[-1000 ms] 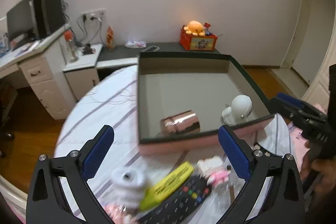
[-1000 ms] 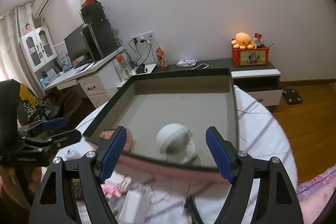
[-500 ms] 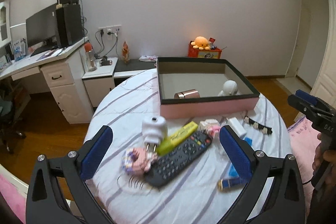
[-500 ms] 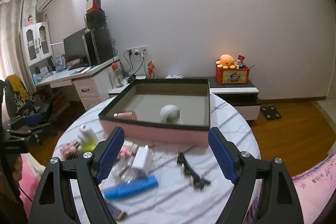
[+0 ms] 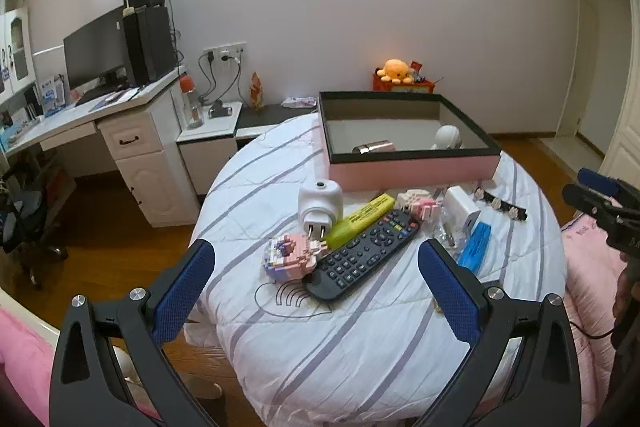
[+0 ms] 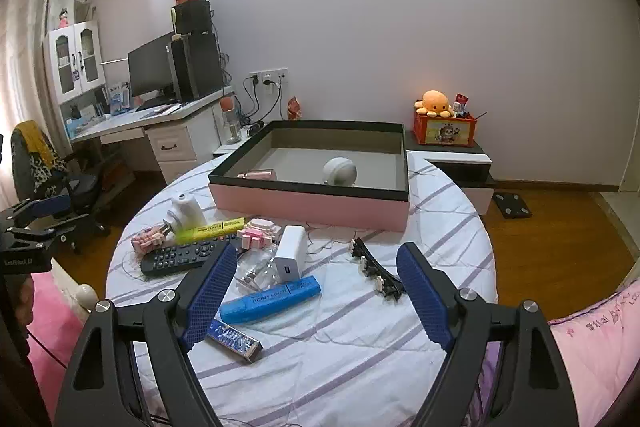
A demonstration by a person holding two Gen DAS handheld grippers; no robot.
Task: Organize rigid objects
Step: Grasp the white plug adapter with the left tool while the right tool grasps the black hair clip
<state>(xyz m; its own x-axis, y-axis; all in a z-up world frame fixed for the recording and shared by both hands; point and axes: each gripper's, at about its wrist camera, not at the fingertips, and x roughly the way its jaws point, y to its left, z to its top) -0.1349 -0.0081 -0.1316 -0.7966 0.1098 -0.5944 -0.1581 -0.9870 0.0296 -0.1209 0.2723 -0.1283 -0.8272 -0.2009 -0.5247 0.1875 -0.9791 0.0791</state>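
Clutter lying ahead and below on the tabletop (image 6: 360, 339), blue marker (image 6: 270, 298) stretching crosswise just beyond the left pad of the right hand-held gripper (image 6: 316, 293), nearer than the left hand-held gripper (image 5: 316, 277), both gaping wide and empty, box (image 6: 320, 205) waiting behind.

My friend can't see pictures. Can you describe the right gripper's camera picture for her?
The open right gripper hovers over a round table scattered with a blue marker, white charger and remote. Behind sits a pink box.

Two highlighters (image 6: 211, 229), one remote (image 6: 182, 257)
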